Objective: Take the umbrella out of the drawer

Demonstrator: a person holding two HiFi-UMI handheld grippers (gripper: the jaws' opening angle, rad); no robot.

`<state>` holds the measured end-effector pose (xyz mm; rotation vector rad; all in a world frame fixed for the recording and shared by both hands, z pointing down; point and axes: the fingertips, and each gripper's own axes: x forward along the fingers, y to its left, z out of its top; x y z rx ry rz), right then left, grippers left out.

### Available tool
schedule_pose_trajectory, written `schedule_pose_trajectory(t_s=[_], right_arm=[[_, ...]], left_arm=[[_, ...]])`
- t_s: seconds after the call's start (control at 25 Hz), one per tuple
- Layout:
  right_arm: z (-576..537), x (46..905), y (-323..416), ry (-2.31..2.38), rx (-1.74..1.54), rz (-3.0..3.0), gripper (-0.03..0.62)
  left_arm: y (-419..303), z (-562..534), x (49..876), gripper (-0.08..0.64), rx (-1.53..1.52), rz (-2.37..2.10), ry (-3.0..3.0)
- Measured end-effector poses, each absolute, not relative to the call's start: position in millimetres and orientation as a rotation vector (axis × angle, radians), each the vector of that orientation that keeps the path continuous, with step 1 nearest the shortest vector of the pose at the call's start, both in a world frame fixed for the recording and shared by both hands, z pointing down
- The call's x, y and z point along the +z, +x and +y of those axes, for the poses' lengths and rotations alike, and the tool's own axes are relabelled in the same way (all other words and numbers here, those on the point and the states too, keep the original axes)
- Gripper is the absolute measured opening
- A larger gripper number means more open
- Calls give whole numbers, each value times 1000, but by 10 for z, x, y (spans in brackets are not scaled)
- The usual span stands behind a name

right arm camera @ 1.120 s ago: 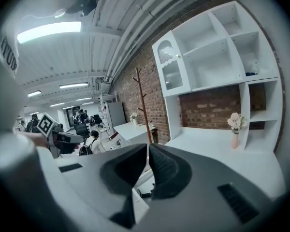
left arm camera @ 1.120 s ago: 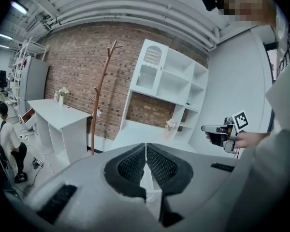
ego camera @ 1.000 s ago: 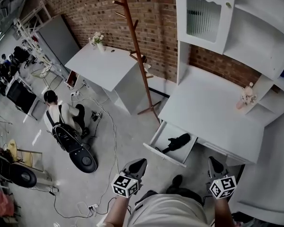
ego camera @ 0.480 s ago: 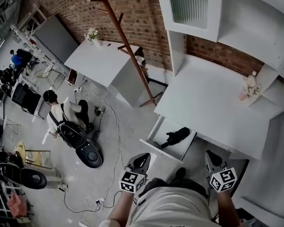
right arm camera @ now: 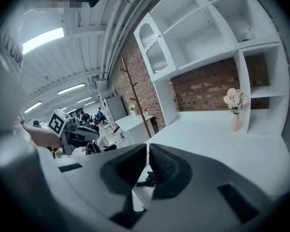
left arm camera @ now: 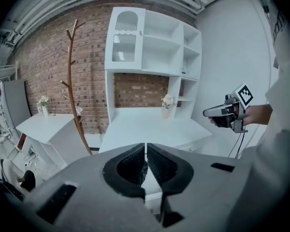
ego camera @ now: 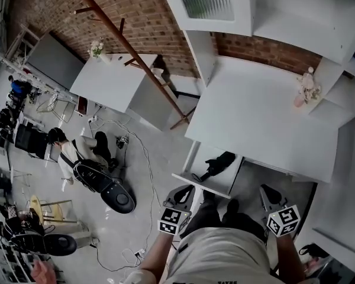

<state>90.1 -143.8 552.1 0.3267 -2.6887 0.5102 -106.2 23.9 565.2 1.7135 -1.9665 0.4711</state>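
The left gripper [ego camera: 186, 190] and right gripper [ego camera: 267, 191] are closed and empty, near the open drawer [ego camera: 196, 184]. The umbrella [ego camera: 218, 164] lies inside, close to the desk [ego camera: 266, 123] edge. A coat rack [ego camera: 130, 55] stands beside the desk.

The desk [ego camera: 266, 117] and its drawer [ego camera: 195, 182] have a smooth, matt white painted finish; the wall [ego camera: 148, 16] behind is rough red brick, and the coat stand [ego camera: 142, 67] is brown wood. The umbrella [ego camera: 220, 162] looks like matt black cloth, and the floor [ego camera: 160, 158] is smooth grey concrete. The pads [left arm camera: 133, 166] of the left gripper [left arm camera: 145, 148] are ribbed and matt black.
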Motion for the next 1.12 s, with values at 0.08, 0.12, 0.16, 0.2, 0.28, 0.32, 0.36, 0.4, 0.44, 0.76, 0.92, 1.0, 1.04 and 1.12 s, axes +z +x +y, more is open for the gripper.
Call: schedule_pose_trajectory(t_s=[0.08,0.12,0.16,0.2,0.28,0.32,0.36,0.4,0.44,0.76,0.92,1.0,1.04,1.12], right_arm=[[-1443,5582,903,354,525,-2675,32],[-1441,5613,903,368,532,-2668,32],[-1437,5642,905,384,538,-2659,32],[-1431,5668,908,403,544,-2648,32],[-1423,5699,908,446,553,-2629,32],[-1425,5711,902,470,558,-2621,32],[-1430,5725,893,493,565,-2612,32],[-1431,5740,886,516,571,-2603,32],[-1424,5755,887,541,578,-2592,32],[-1470,5971,938,661,609,-2504,32],[-1312,6118,1022,730,652,-2447,32],[-1236,6178,1027,762,672,-2418,32],[-1213,6203,1012,774,681,-2405,32],[-1195,6260,970,795,700,-2384,32]], left_arm=[[-1073,157,5734,29,511,-1925,1746],[-1074,107,5782,29,528,-1904,1773],[-1070,52,5832,29,544,-1881,1803],[-1065,-4,5882,29,560,-1853,1832],[-1070,-113,5991,29,589,-1792,1879],[-1086,-167,6047,29,603,-1763,1900],[-1110,-222,6107,29,615,-1735,1919],[-1137,-276,6172,29,624,-1706,1937],[-1158,-325,6240,29,631,-1674,1956],[-1207,-676,6922,31,667,-1444,2026],[-1153,-714,7352,31,687,-1317,2047],[-1163,-727,7546,32,702,-1262,2052],[-1181,-738,7637,44,708,-1238,2051],[-1225,-771,7811,87,721,-1198,2041]])
